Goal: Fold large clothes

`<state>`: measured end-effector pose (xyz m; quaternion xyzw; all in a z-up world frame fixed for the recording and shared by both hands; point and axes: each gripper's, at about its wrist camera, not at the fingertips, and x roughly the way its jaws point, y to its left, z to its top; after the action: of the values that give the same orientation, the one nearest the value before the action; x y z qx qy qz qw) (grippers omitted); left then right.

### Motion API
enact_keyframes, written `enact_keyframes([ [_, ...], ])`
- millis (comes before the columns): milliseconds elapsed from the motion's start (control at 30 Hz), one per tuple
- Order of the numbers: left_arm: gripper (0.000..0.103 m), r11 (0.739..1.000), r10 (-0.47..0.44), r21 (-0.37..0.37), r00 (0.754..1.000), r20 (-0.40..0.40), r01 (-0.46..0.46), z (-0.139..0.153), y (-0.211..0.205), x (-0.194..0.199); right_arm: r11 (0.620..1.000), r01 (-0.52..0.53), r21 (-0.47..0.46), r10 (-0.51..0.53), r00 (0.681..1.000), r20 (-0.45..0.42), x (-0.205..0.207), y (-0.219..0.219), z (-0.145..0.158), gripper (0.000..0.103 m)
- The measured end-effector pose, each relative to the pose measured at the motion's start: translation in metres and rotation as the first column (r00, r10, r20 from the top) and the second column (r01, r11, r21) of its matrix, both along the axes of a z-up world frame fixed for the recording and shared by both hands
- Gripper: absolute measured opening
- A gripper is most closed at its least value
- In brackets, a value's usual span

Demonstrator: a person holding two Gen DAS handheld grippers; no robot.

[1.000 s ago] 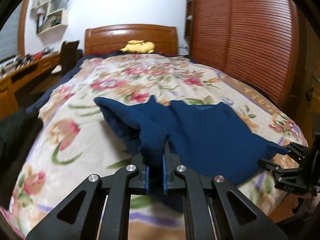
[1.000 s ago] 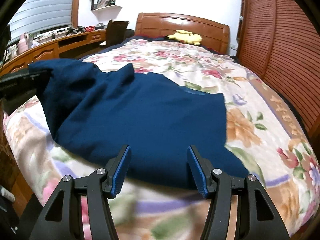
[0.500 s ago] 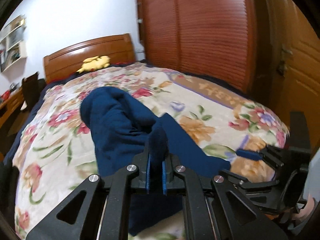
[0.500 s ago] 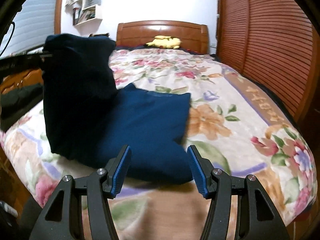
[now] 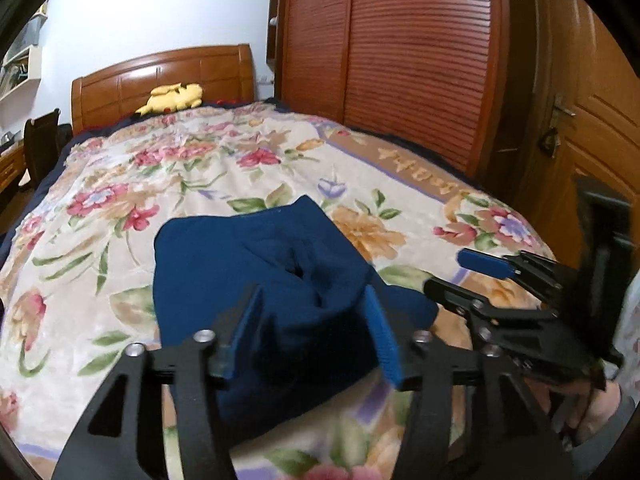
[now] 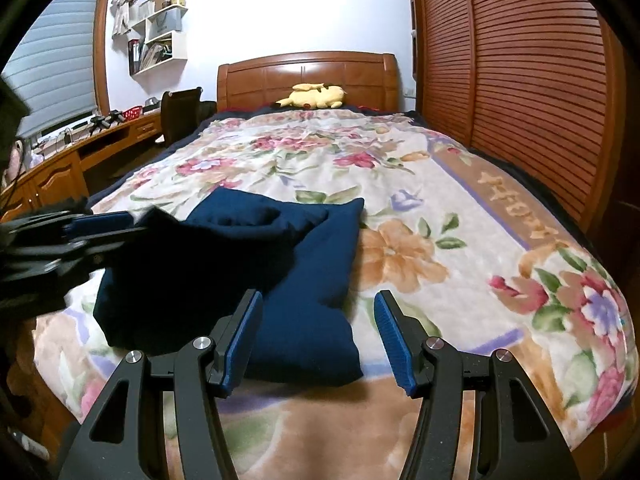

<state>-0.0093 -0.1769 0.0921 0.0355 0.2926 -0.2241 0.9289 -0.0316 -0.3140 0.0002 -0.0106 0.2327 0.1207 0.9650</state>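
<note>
A dark blue garment (image 5: 240,272) lies folded over itself near the foot of the floral bed; it also shows in the right wrist view (image 6: 304,280). My left gripper (image 5: 312,332) is open just above the garment's near part, holding nothing. My right gripper (image 6: 320,336) is open and empty over the garment's near right corner. The right gripper also shows at the right of the left wrist view (image 5: 492,276), and the left gripper at the left of the right wrist view (image 6: 80,228).
The floral bedspread (image 6: 440,208) covers the bed. A yellow plush toy (image 6: 314,96) lies by the wooden headboard (image 6: 308,76). Slatted wardrobe doors (image 6: 520,60) run along the right. A desk (image 6: 60,164) and chair (image 6: 180,116) stand on the left.
My left gripper carried the garment's left part over to the right, laid it on the rest, and opened. The right gripper stayed open.
</note>
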Motion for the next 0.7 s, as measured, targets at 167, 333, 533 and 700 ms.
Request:
enact_keyframes([
  [167, 0.081, 1.0, 0.027, -0.008, 0.999, 0.047, -0.027, 0.007, 0.028, -0.017, 1.0, 0.003, 0.028, -0.003, 1.0, 0.013, 0.002, -0.007, 0.002, 0.06],
  [333, 0.081, 0.994, 0.104, -0.018, 0.994, 0.024, -0.103, -0.011, 0.066, -0.02, 0.999, -0.016, 0.039, 0.015, 1.0, 0.024, 0.002, -0.003, 0.003, 0.06],
  [533, 0.081, 0.978, 0.204, 0.028, 0.979, 0.011, -0.204, -0.044, 0.105, -0.016, 0.999, -0.027, 0.043, 0.024, 0.998, 0.051, 0.005, 0.01, 0.01, 0.06],
  [700, 0.081, 0.97, 0.244, 0.026, 0.97, -0.017, -0.244, -0.061, 0.129, -0.019, 0.998, -0.051, 0.031, 0.049, 0.996, 0.074, 0.008, 0.03, 0.013, 0.06],
])
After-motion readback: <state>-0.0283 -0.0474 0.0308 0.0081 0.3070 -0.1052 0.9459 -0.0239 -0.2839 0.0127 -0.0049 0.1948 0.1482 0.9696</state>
